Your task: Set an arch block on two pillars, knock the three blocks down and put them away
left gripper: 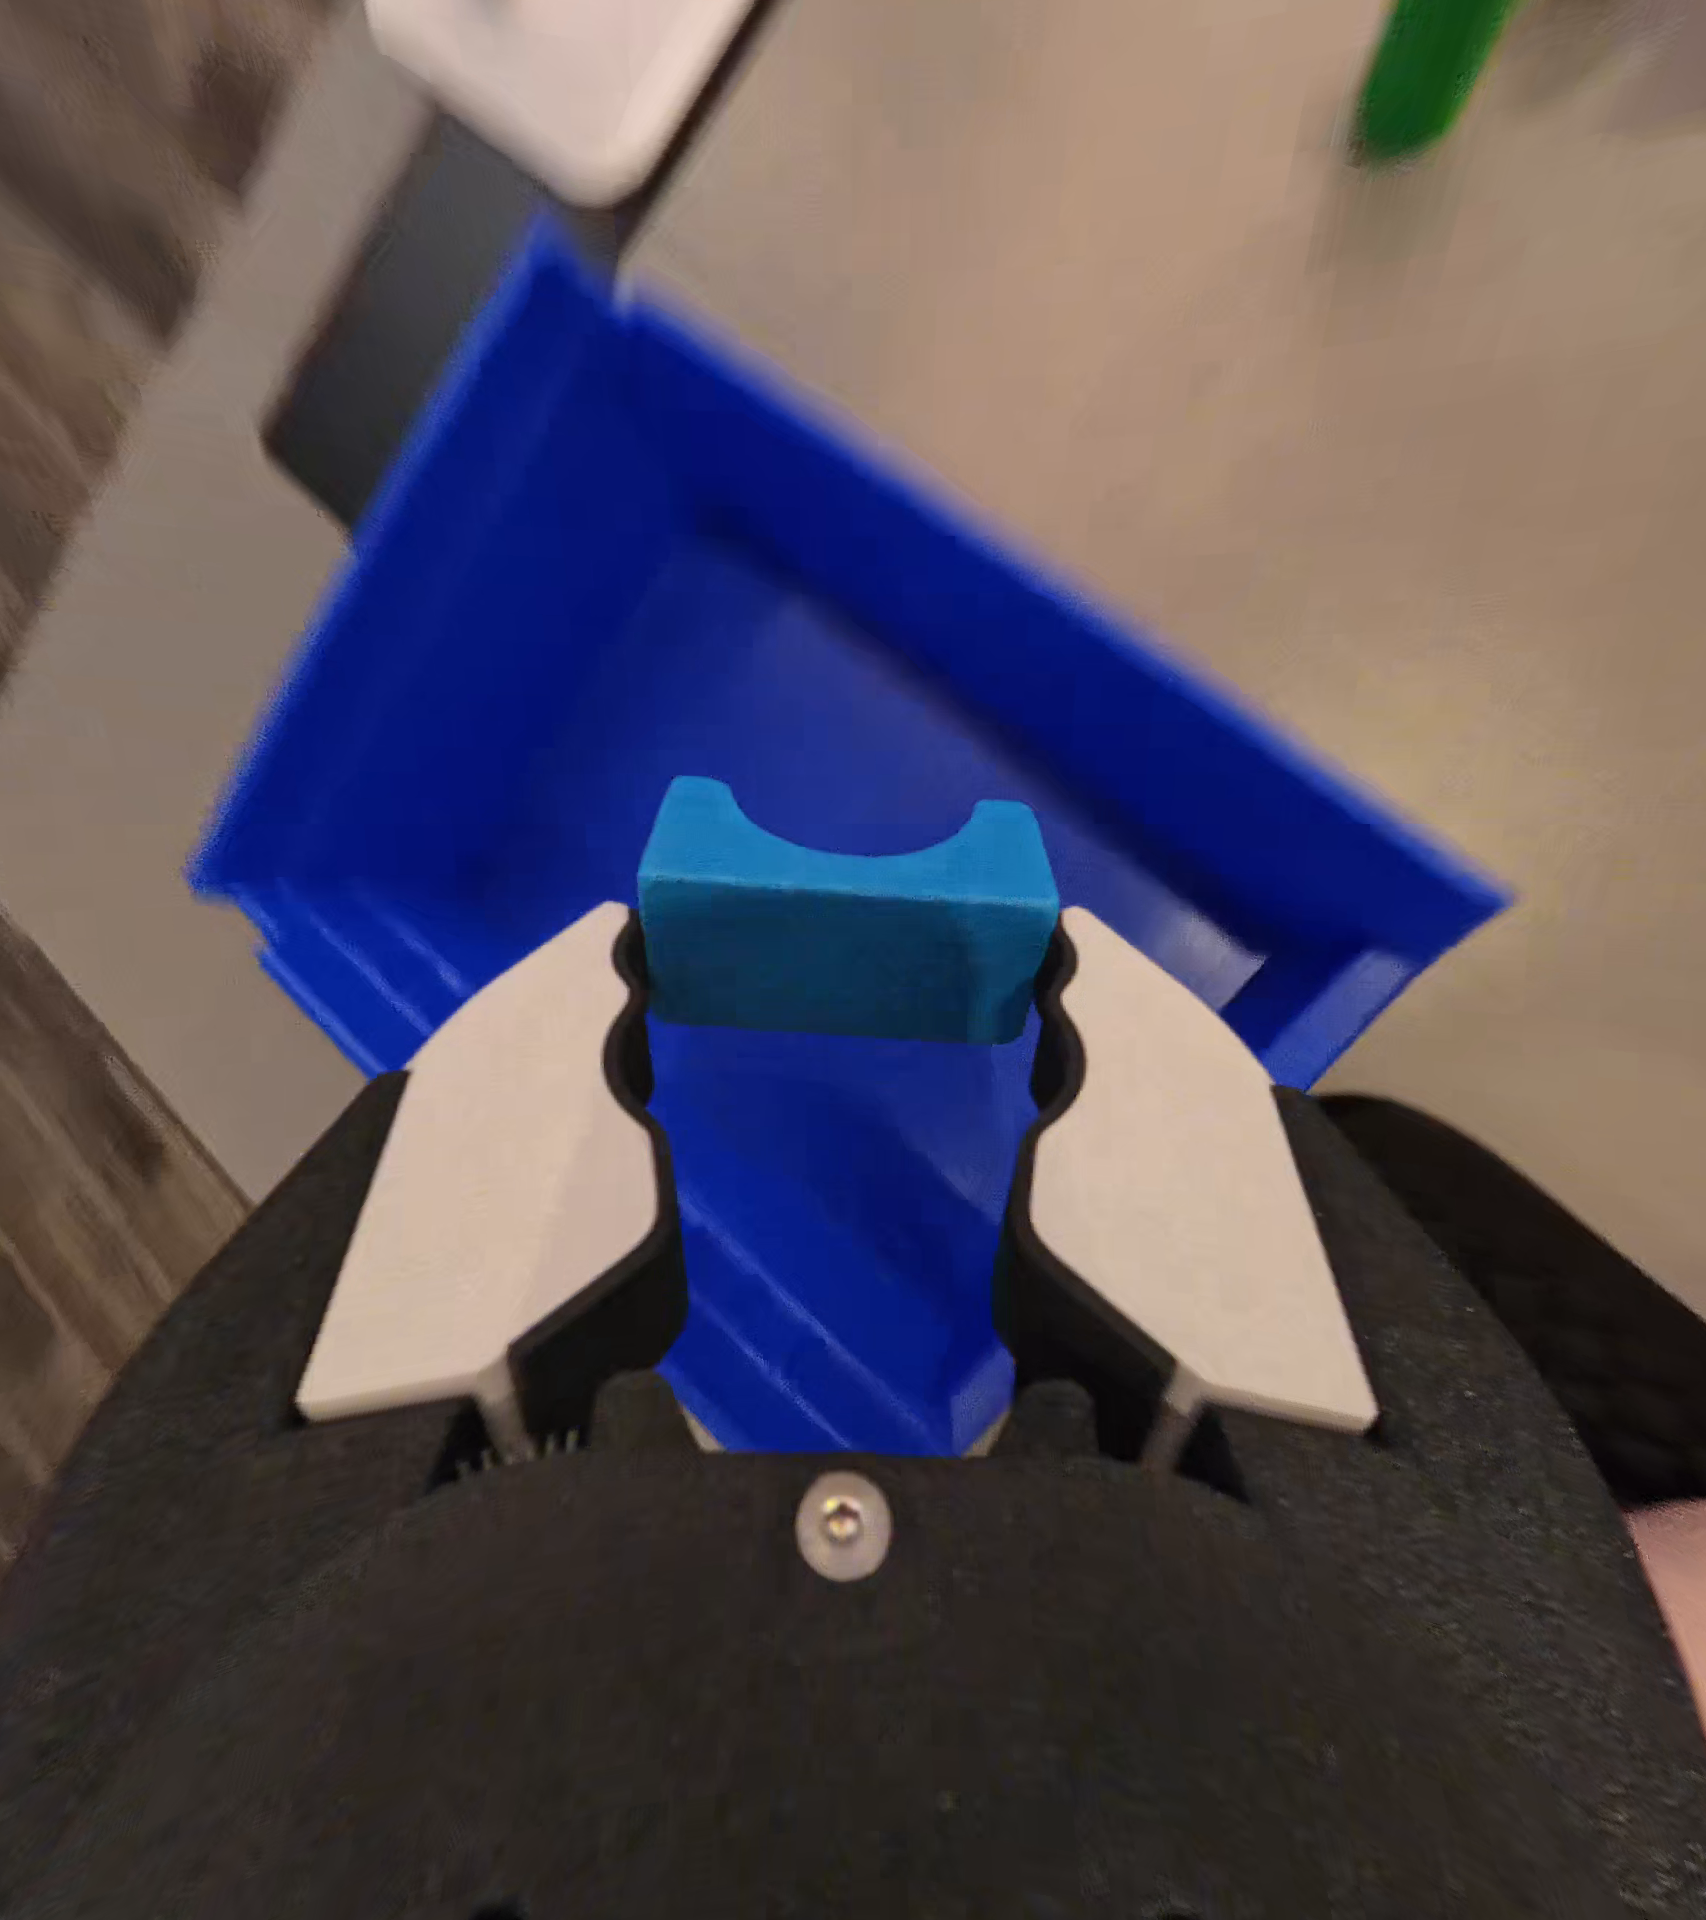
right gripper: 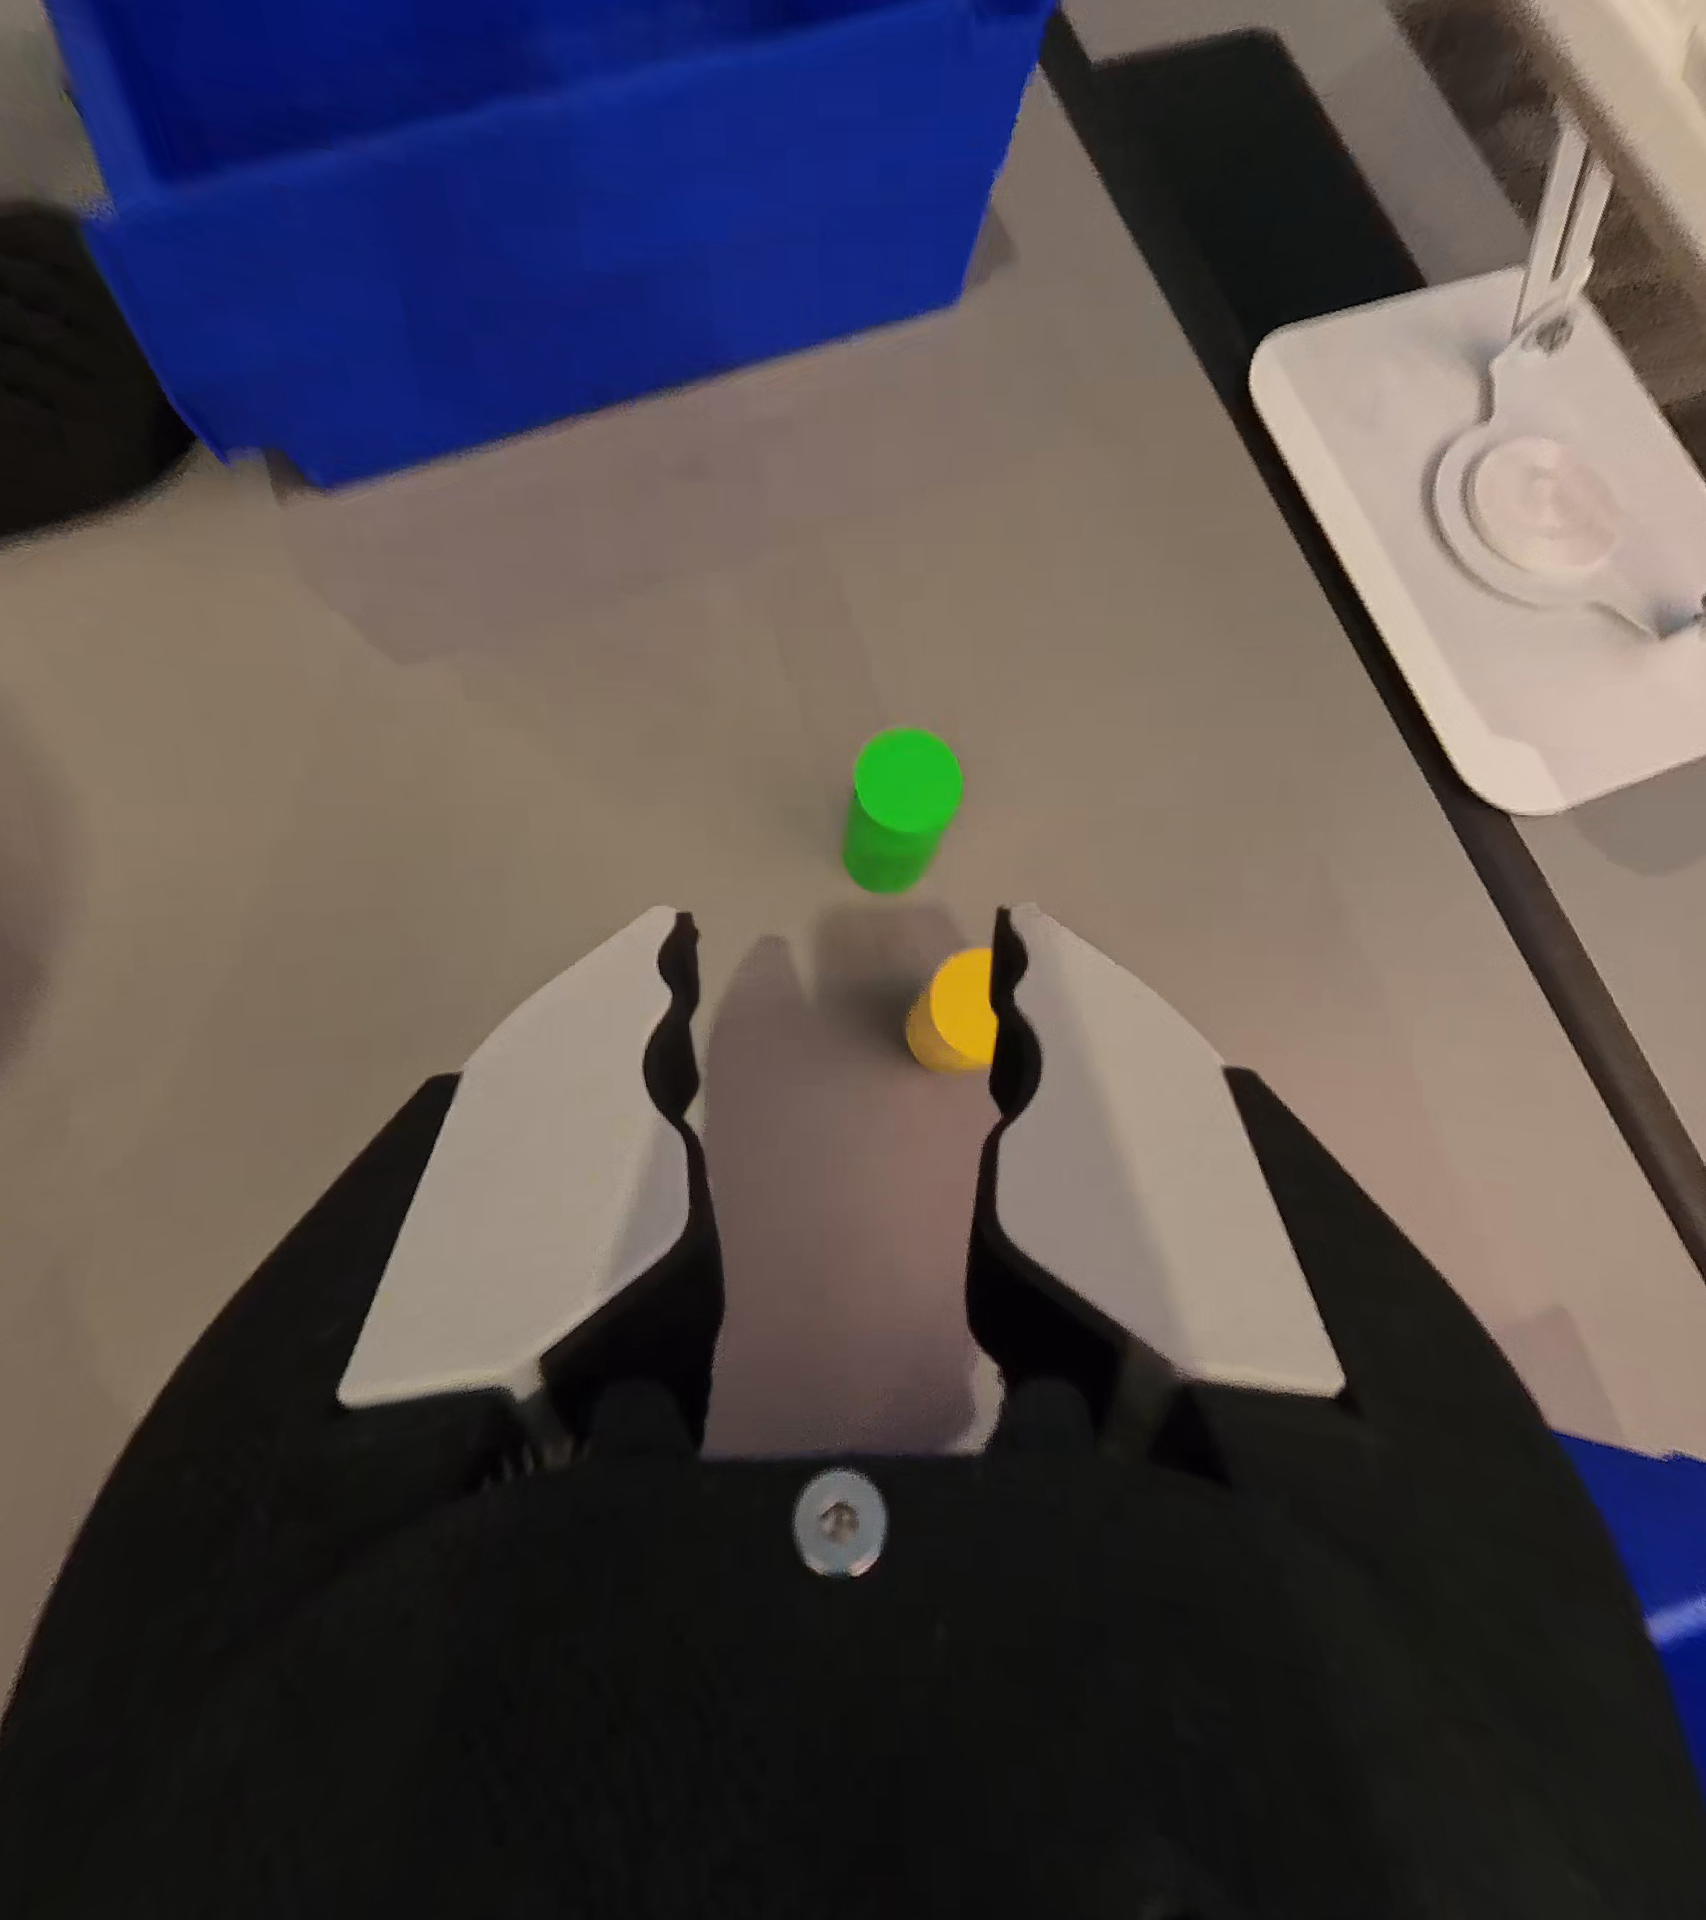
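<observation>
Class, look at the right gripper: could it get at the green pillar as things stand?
Probably yes. The right gripper is open and empty, and the green pillar stands upright just ahead with bare table between; only the yellow pillar sits close beside the path.

Your left wrist view smears the deep-blue plastic bin (left gripper: 620, 644) with motion blur. Soft, even overhead light casts faint shadows beside your upright green cylinder block (right gripper: 899, 810); edges bend wide-angle.

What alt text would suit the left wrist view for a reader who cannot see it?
The left gripper clamps a light blue arch block, notch facing away, above an open blue bin on a grey table. A blurred green block shows far right.
</observation>
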Motion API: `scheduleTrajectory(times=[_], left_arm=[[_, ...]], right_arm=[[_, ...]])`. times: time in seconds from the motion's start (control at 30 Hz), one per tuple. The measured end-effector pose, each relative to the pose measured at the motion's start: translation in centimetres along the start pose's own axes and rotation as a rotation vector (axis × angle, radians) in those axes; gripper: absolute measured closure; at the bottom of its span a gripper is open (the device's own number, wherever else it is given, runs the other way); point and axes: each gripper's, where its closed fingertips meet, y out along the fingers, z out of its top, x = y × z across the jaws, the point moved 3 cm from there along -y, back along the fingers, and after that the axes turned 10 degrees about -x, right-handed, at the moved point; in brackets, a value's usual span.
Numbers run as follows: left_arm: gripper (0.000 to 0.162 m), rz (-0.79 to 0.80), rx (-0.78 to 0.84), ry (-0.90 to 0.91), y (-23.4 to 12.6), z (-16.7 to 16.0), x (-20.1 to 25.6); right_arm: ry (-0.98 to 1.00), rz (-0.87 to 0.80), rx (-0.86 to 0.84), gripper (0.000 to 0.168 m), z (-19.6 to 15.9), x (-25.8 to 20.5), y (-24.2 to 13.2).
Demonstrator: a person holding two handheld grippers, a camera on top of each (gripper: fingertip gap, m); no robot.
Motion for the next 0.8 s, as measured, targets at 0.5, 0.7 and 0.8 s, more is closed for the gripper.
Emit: scheduleTrajectory(times=[0.5, 0.7, 0.8], left_arm=[[0.09, -0.467, 0.142, 0.705, 0.6, 8.7, 17.7], [0.09, -0.552, 0.093, 0.787, 1.9, 8.6, 20.1], [0.09, -0.587, 0.092, 0.807, 1.9, 8.5, 20.7]], right_arm=[[-0.948, -0.192, 0.404, 0.139, 5.4, -14.2, -2.2], [-1.162, -0.312, 0.256, 0.139, 4.4, -16.1, 1.0], [-1.198, -0.302, 0.201, 0.139, 3.7, -16.4, 2.3]])
